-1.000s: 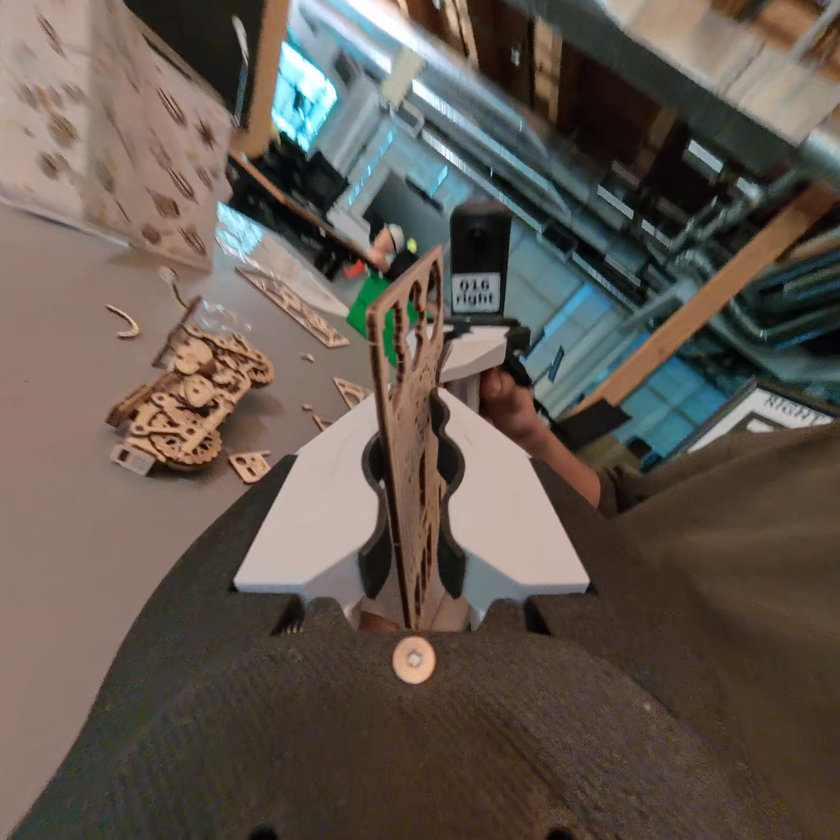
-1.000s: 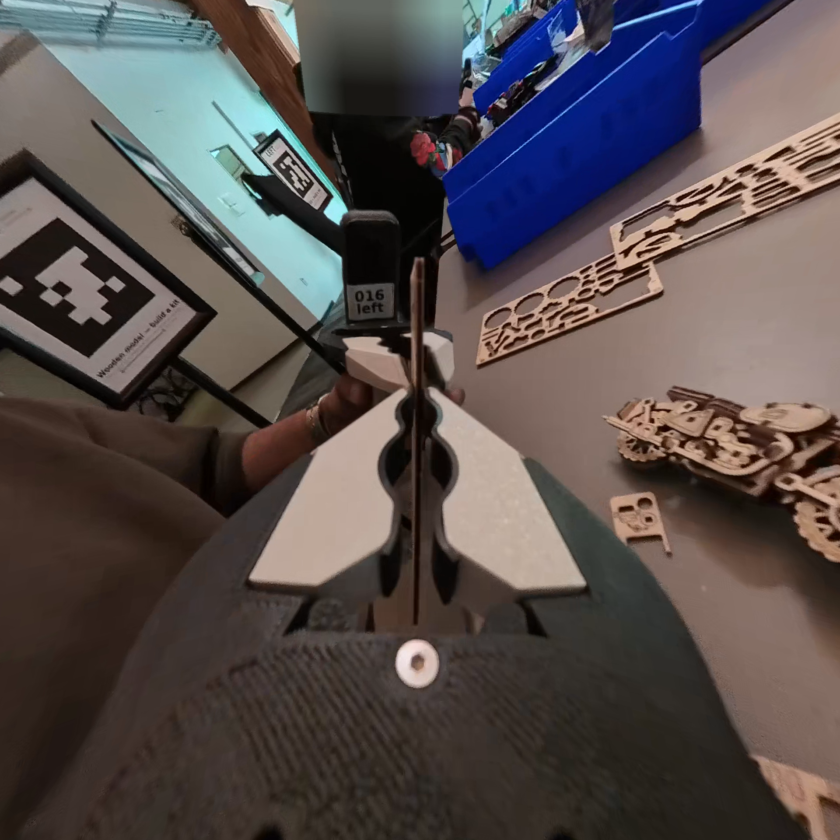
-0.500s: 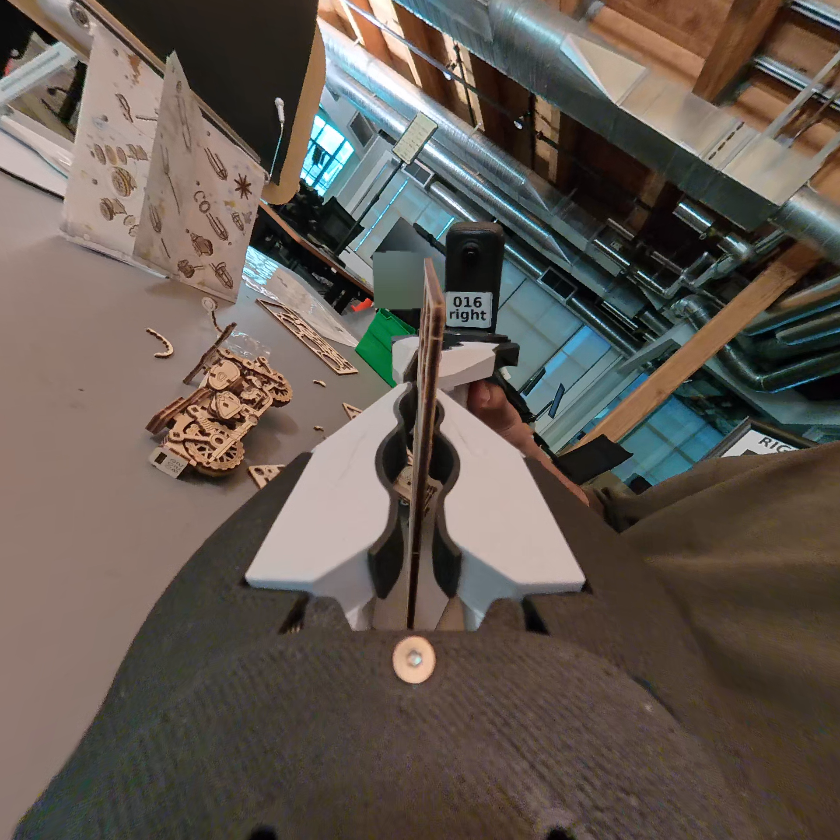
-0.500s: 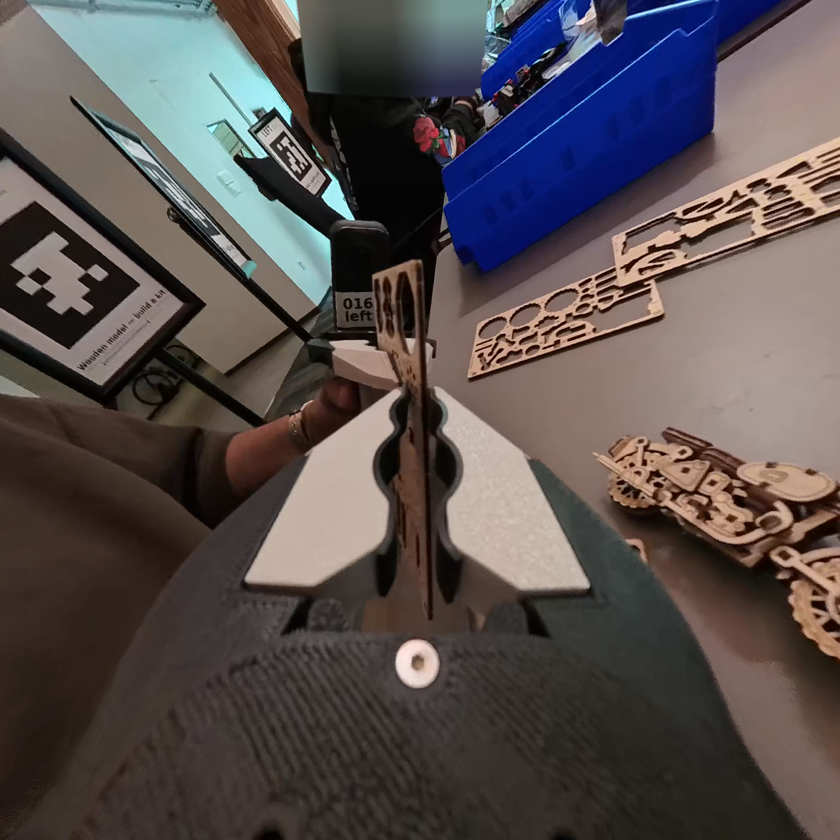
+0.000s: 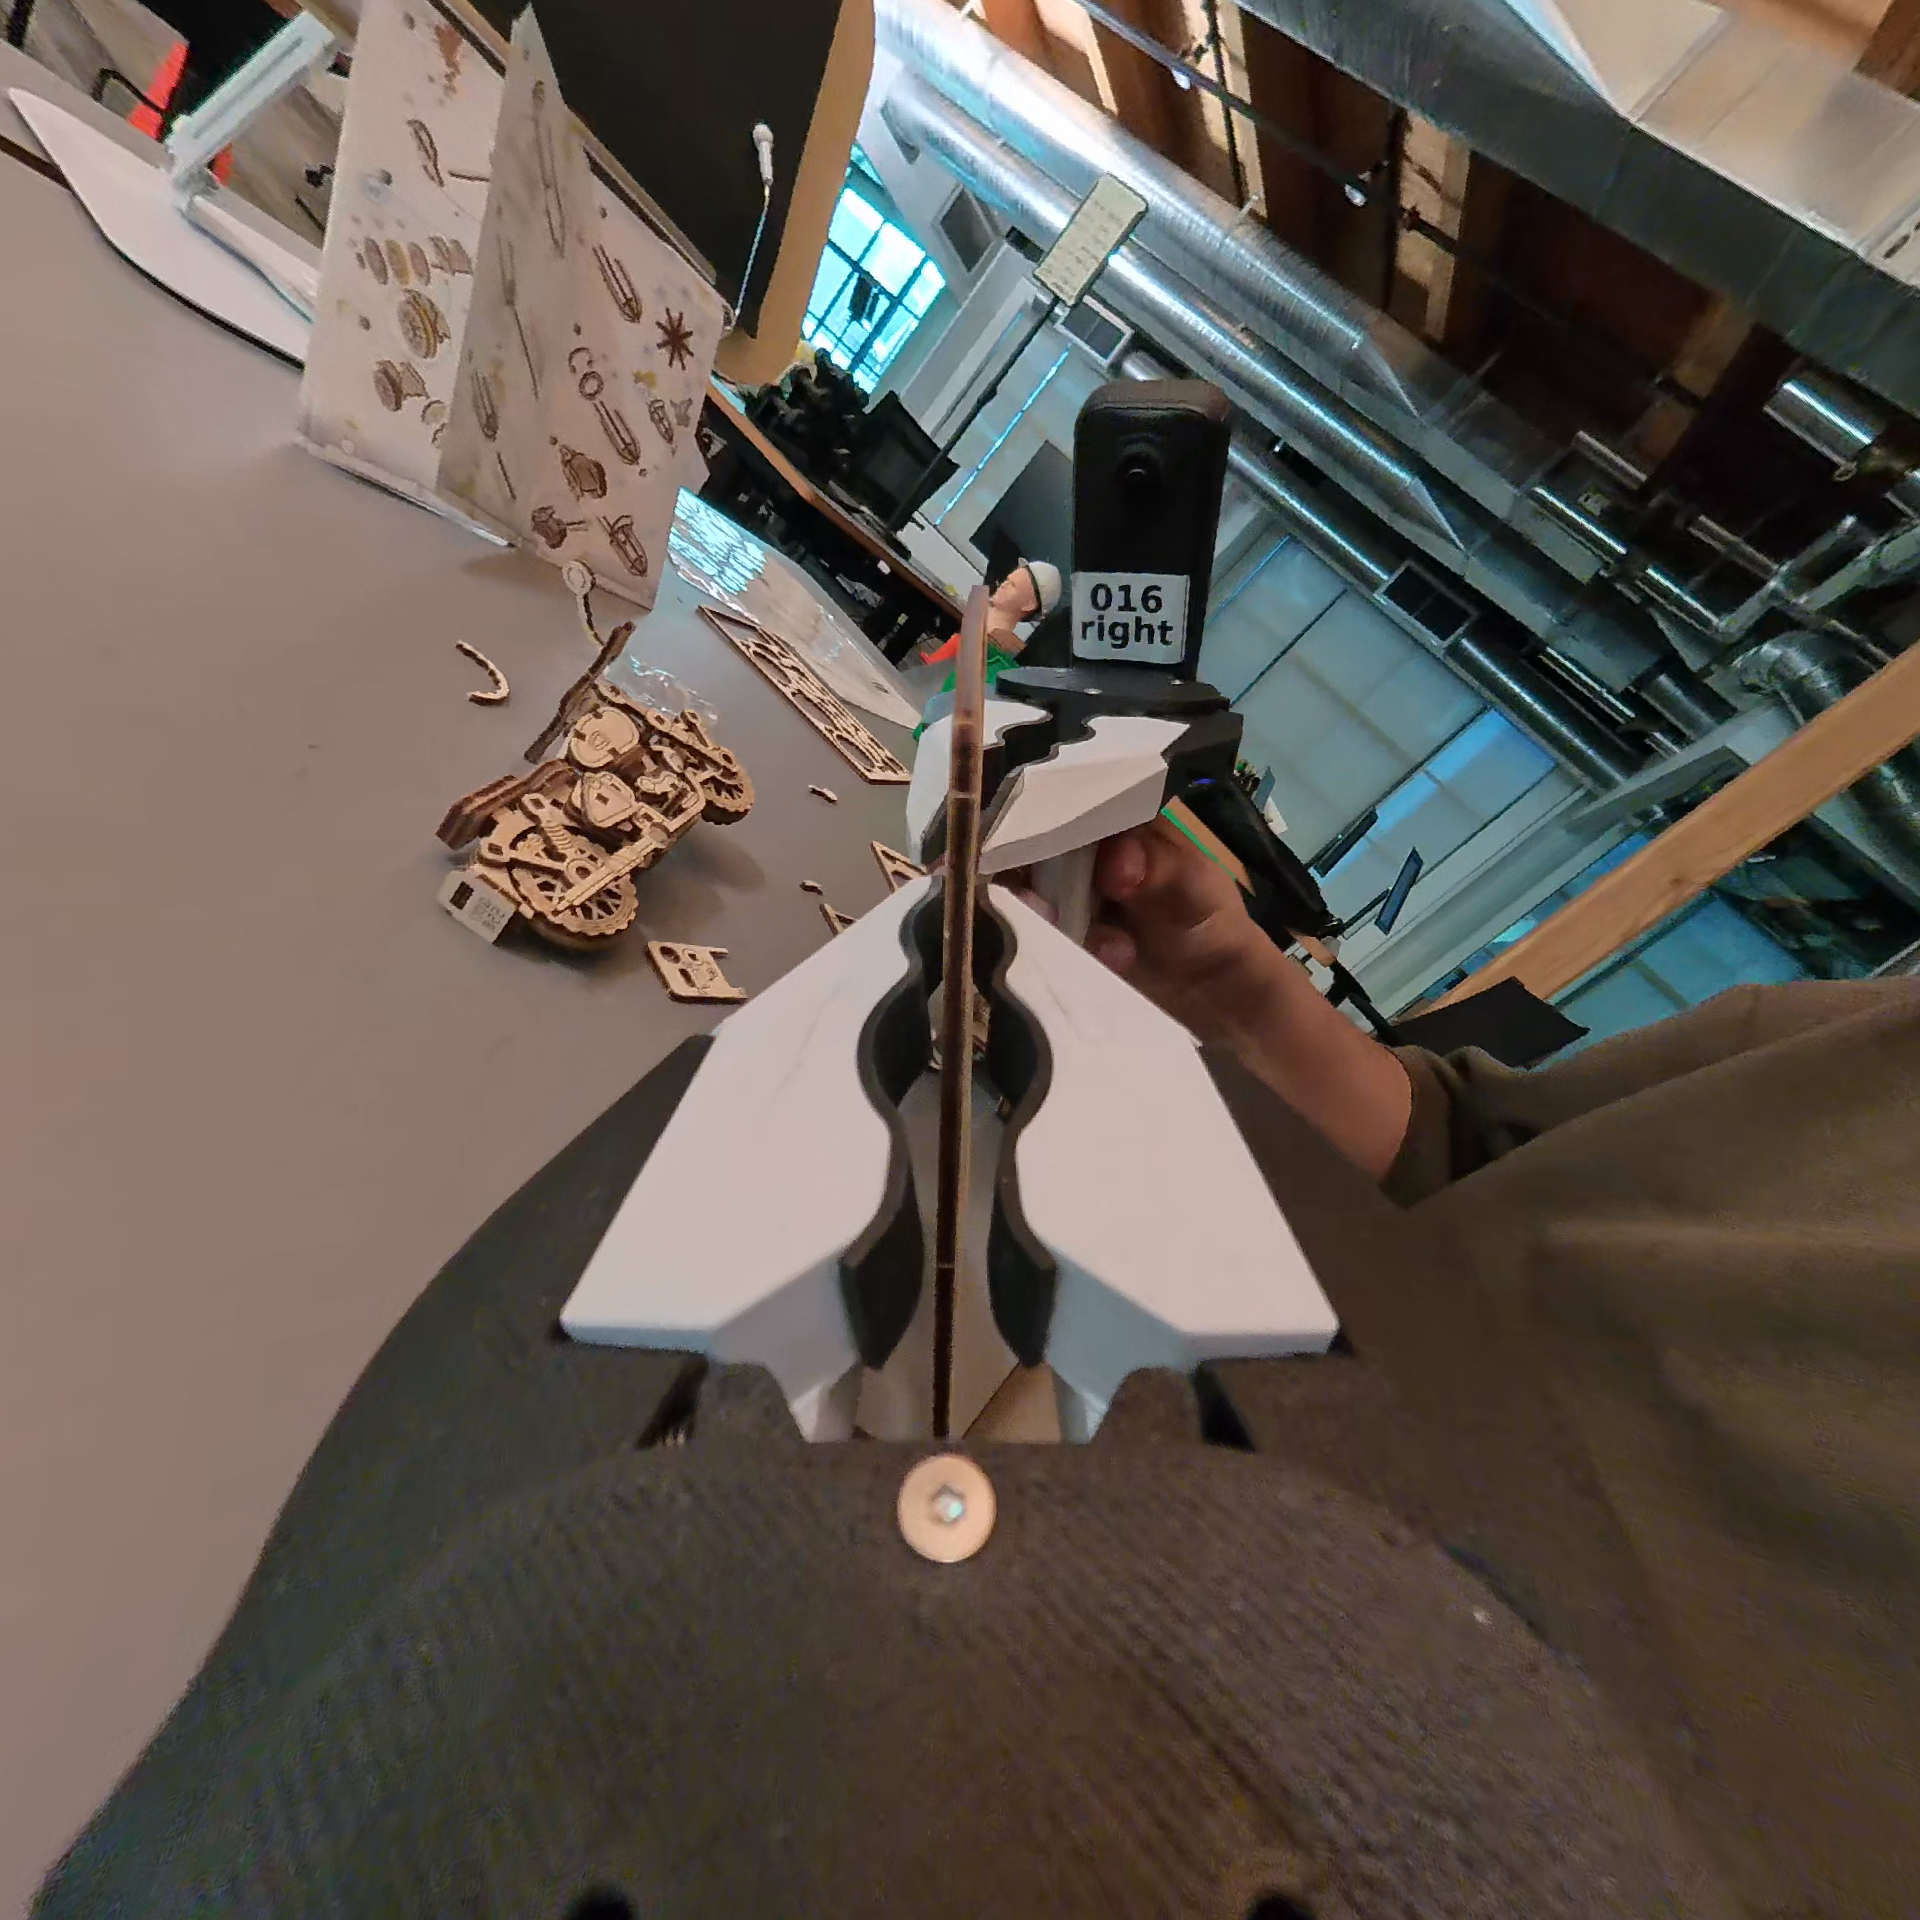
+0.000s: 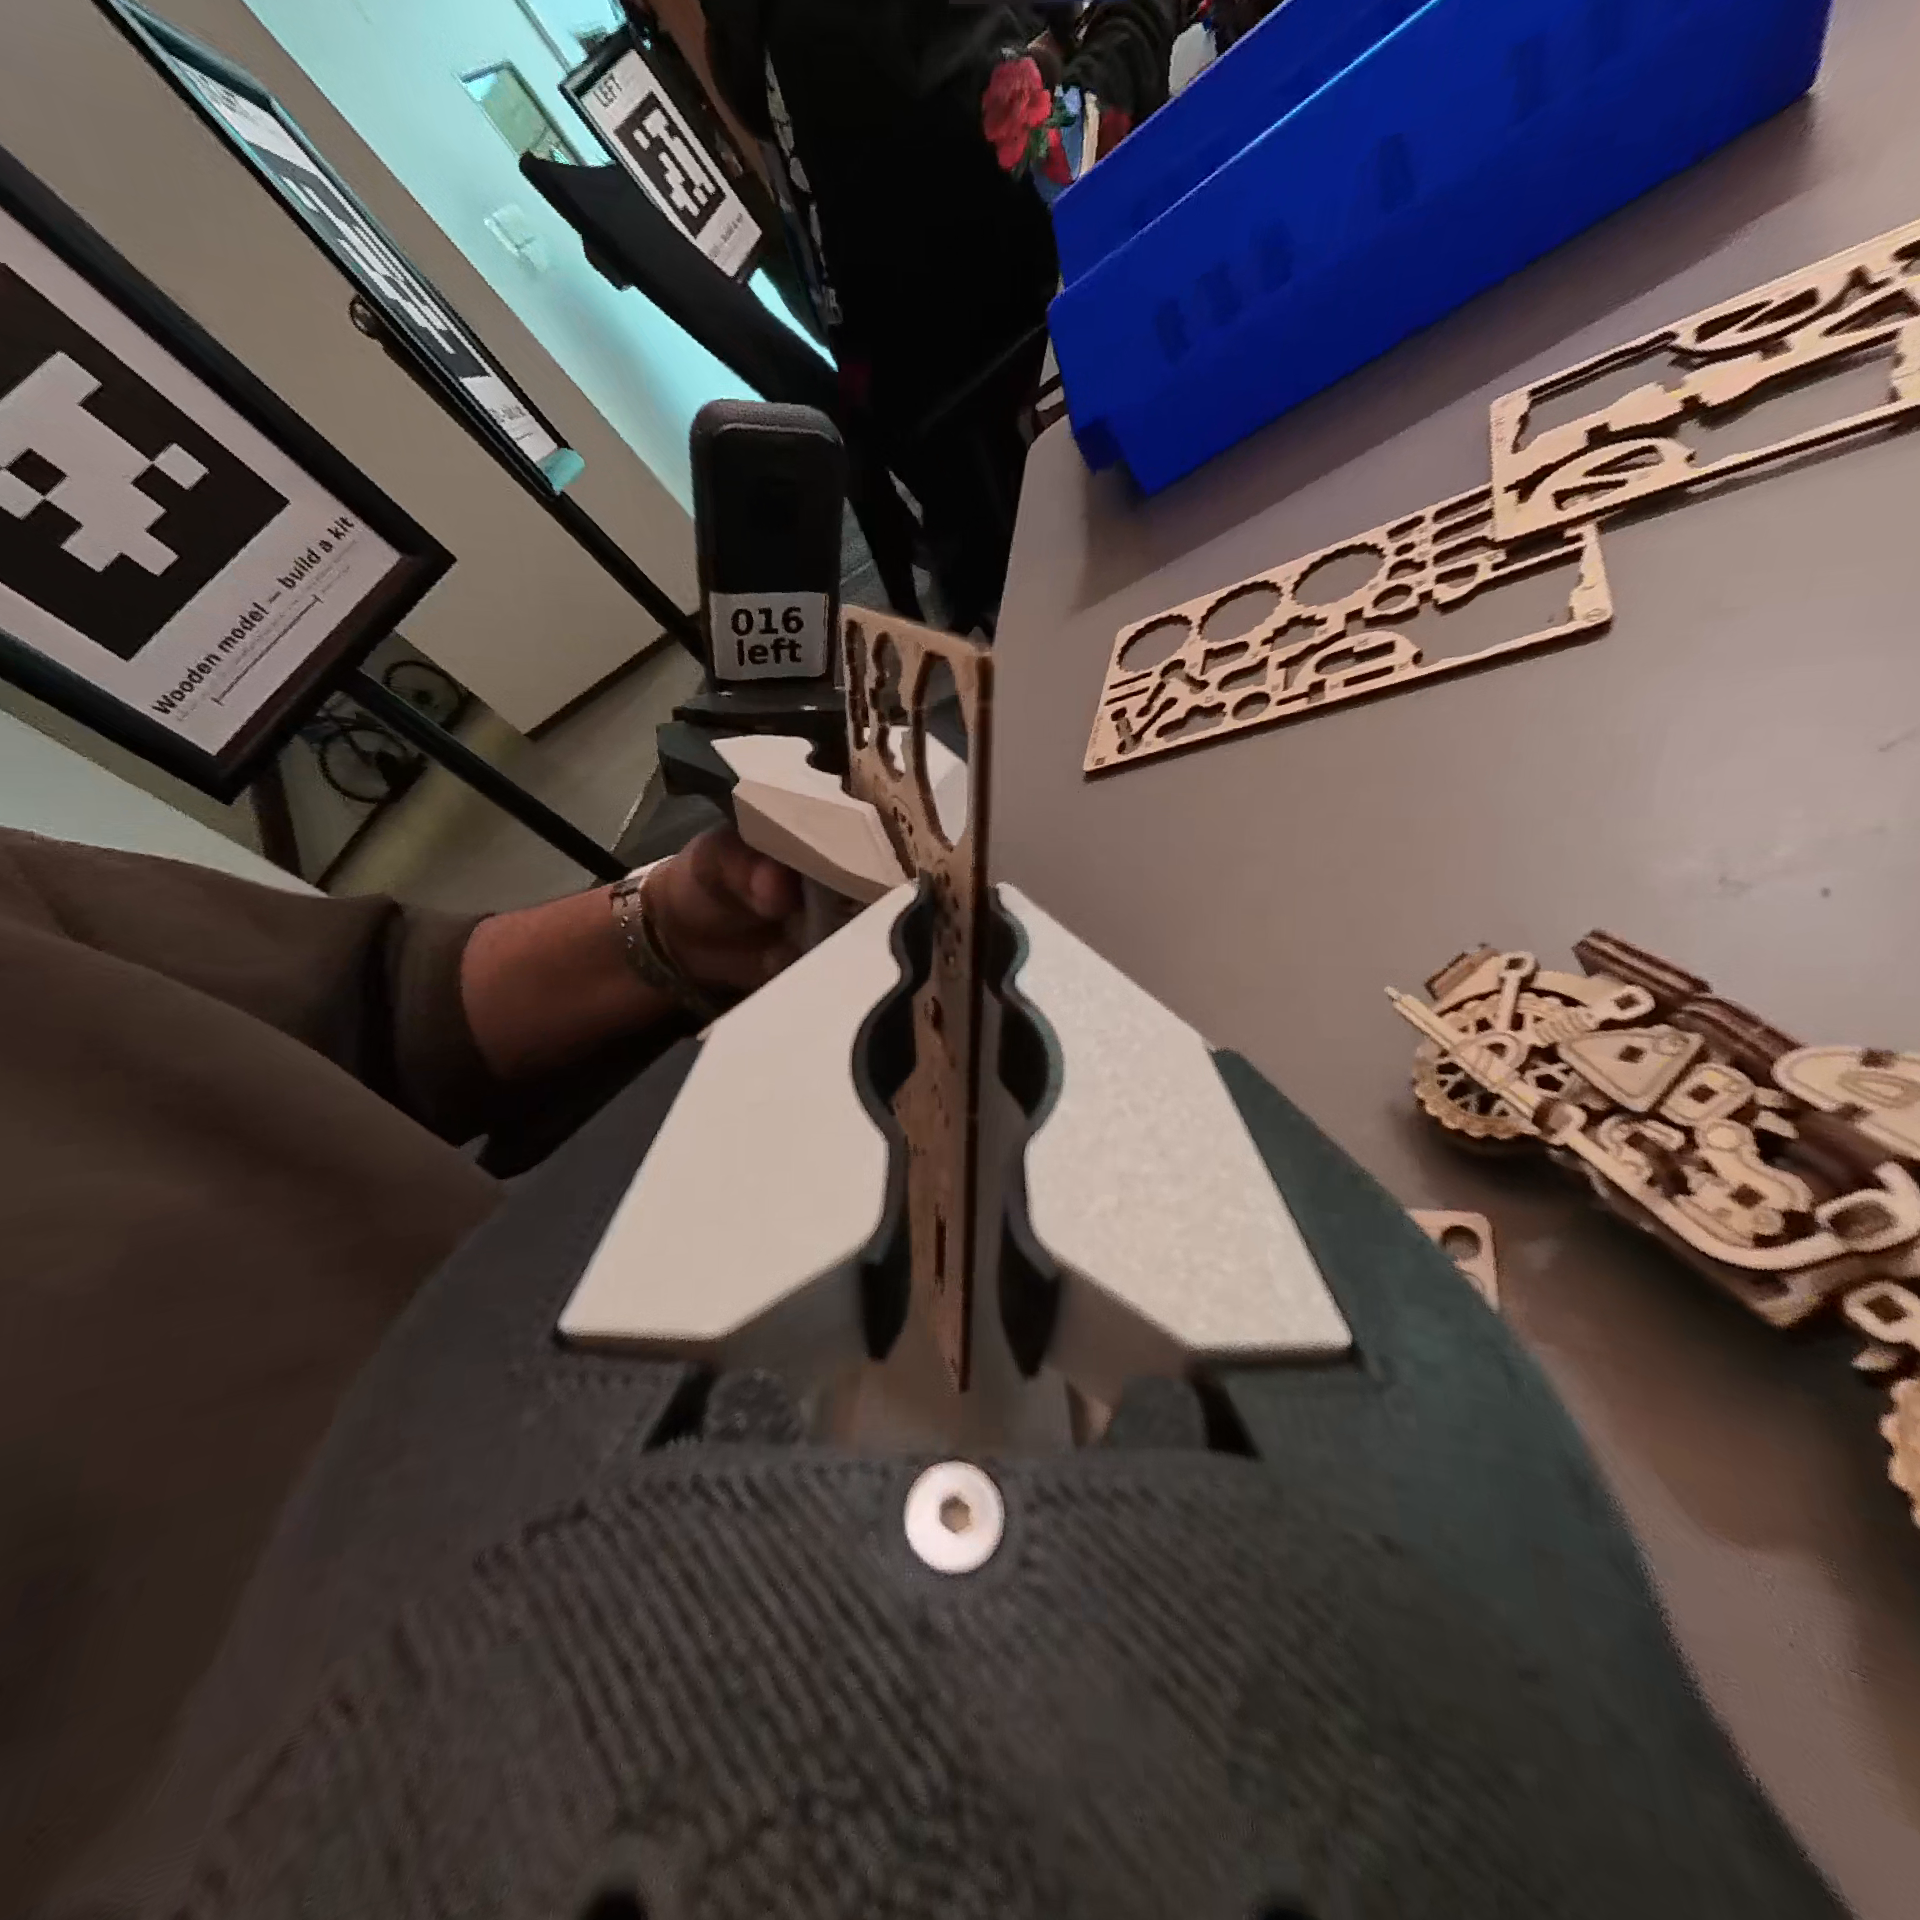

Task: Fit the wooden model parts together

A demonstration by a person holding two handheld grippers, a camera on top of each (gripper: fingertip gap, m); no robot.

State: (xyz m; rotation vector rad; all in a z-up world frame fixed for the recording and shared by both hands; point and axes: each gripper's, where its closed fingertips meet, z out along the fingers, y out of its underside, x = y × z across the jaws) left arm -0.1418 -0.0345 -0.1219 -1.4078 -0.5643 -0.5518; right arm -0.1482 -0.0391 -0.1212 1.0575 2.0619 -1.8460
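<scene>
A thin wooden parts sheet (image 5: 956, 1143) with cut-out holes is held in the air between both grippers. My left gripper (image 5: 961, 894) is shut on one end and sees the sheet edge-on. My right gripper (image 6: 956, 894) is shut on the other end of the sheet (image 6: 940, 1091) and sees its face at a slight angle. Each gripper shows opposite the other, the right one in the left wrist view (image 5: 1039, 790) and the left one in the right wrist view (image 6: 821, 810). A part-built wooden motorcycle model (image 5: 592, 821) lies on the grey table (image 5: 208, 1039); it also shows in the right wrist view (image 6: 1662, 1132).
A small loose wooden piece (image 5: 694, 971) lies near the model. Two emptied wooden sheets (image 6: 1340, 634) lie farther off, with a blue bin (image 6: 1403, 229) behind them. Printed instruction sheets (image 5: 499, 343) stand at the far side. A person in dark clothes stands past the table edge. Only a small space, under 4 cm, lies between the two pairs of fingers.
Both grippers stayed shut on the sheet and turned with it. The sheet now looks edge-on in the left wrist view and angled in the right wrist view, the reverse of a second ago.
</scene>
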